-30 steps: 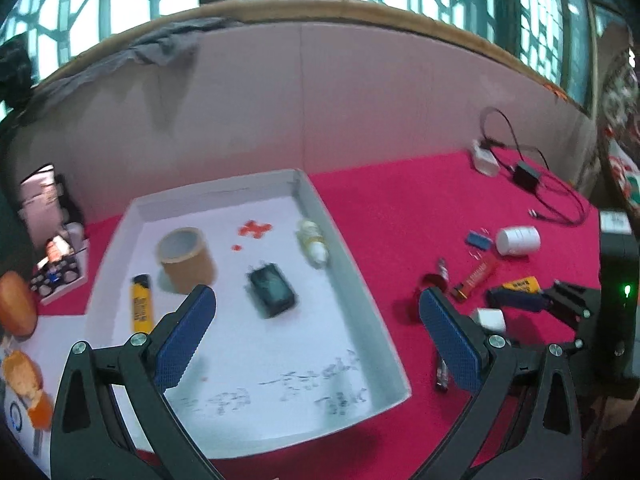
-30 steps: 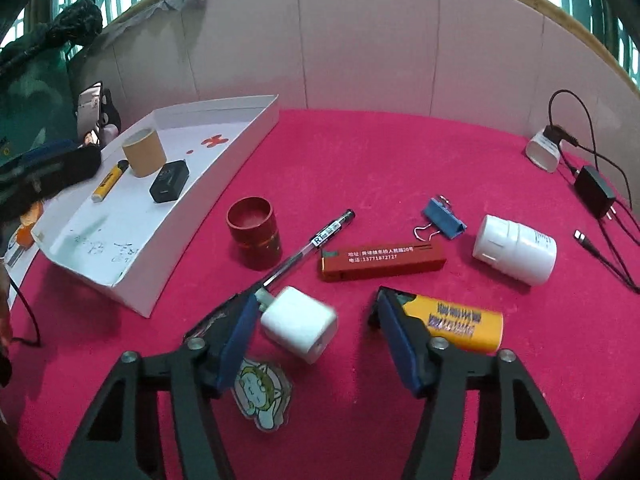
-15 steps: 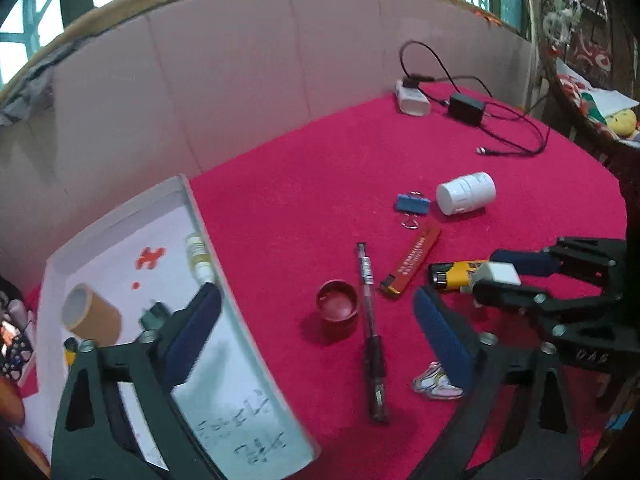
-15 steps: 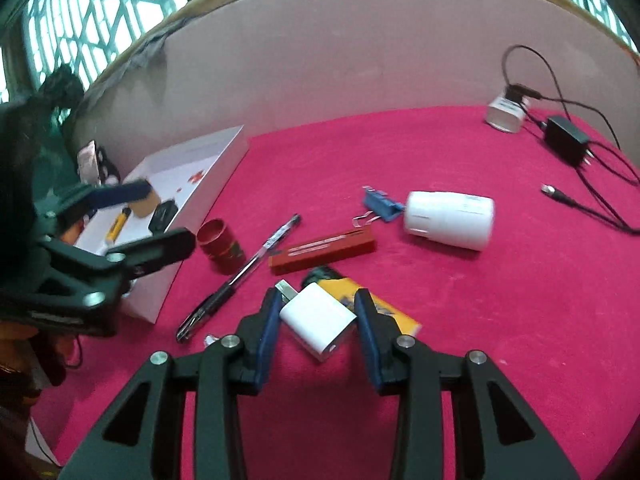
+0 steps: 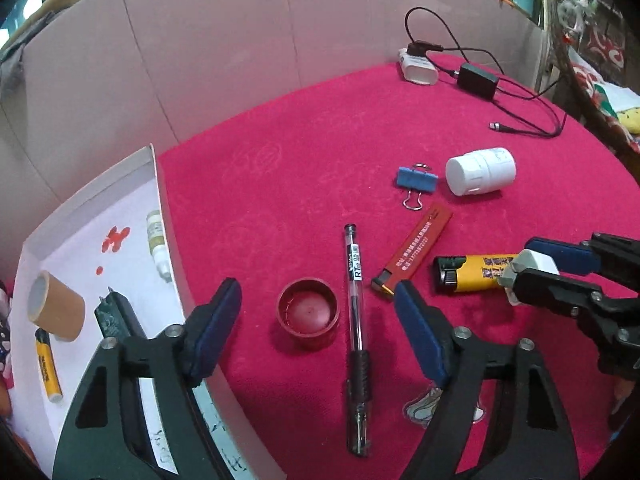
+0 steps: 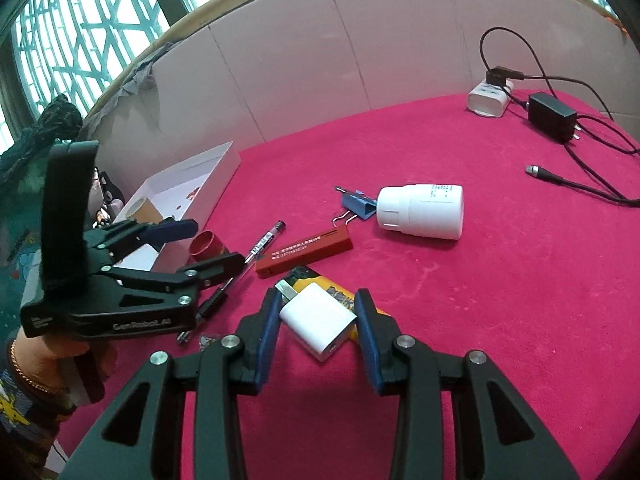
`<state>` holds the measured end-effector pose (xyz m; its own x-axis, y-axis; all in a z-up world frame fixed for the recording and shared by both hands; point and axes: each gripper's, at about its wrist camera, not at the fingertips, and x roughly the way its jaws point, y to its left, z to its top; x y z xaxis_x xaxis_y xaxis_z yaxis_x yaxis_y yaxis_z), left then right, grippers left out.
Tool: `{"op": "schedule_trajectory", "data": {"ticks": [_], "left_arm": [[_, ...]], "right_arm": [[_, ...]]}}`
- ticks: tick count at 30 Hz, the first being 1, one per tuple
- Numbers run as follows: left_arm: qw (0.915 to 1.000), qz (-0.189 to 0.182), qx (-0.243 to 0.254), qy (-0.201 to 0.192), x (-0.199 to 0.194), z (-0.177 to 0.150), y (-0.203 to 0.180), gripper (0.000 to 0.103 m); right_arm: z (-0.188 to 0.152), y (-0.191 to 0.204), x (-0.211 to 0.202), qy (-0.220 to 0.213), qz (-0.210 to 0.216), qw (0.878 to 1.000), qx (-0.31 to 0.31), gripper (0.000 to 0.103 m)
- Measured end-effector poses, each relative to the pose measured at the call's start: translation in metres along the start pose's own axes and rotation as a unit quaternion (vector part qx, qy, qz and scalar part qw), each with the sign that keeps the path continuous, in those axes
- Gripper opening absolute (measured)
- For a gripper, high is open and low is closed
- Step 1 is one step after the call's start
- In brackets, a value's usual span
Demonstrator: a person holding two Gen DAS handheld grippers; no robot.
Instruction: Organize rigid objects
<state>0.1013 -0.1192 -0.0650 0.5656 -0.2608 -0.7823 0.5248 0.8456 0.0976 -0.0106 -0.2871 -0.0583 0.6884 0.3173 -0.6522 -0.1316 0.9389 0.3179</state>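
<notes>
My right gripper is shut on a white USB charger cube, held just above the yellow lighter. It also shows in the left wrist view. My left gripper is open and empty, low over the red cap and black pen. The white tray at the left holds a tape roll, a black device, a yellow lighter and a small bottle.
On the red cloth lie a red flat box, a blue binder clip, a white pill bottle and a sticker. A white plug block, black adapter and cables lie at the back right. A pink wall stands behind.
My left gripper swung right from over the tray to over the red cap and pen. My right gripper closed on the white charger cube and lifted it slightly.
</notes>
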Motion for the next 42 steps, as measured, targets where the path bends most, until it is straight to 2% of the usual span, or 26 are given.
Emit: {"op": "schedule_trajectory", "data": {"ticks": [1,2,3,6,15,21,29,42], "left_arm": [[1.0000,0.004,0.002,0.006,0.002,-0.001,-0.001,0.041],[0.9999,0.006,0.003,0.014,0.005,-0.002,0.000,0.032],[0.9998,0.006,0.000,0.019,0.007,-0.003,0.001,0.029],[0.9998,-0.002,-0.015,0.013,0.003,-0.006,0.003,0.028],[0.9959,-0.032,-0.059,-0.062,-0.049,-0.010,0.008,0.028],[0.9916,-0.045,-0.078,-0.093,-0.074,-0.010,0.007,0.028],[0.9849,-0.040,-0.103,-0.133,-0.102,-0.012,0.022,0.028],[0.9744,-0.006,-0.159,-0.158,-0.123,-0.034,0.068,0.028]], "right_arm": [[0.000,-0.001,0.000,0.000,0.001,1.000,0.002,0.037],[0.000,-0.001,0.000,0.000,0.001,1.000,0.003,0.037],[0.000,-0.002,-0.001,-0.002,0.002,1.000,0.005,0.037],[0.001,-0.004,-0.004,-0.007,0.004,1.000,0.008,0.037],[0.011,0.001,-0.021,-0.040,-0.006,0.999,0.000,0.037],[0.021,0.007,-0.034,-0.060,-0.010,0.998,-0.008,0.037],[0.036,0.018,-0.050,-0.087,-0.010,0.996,-0.024,0.037],[0.057,0.058,-0.049,-0.098,-0.001,0.993,-0.072,0.037]]}}
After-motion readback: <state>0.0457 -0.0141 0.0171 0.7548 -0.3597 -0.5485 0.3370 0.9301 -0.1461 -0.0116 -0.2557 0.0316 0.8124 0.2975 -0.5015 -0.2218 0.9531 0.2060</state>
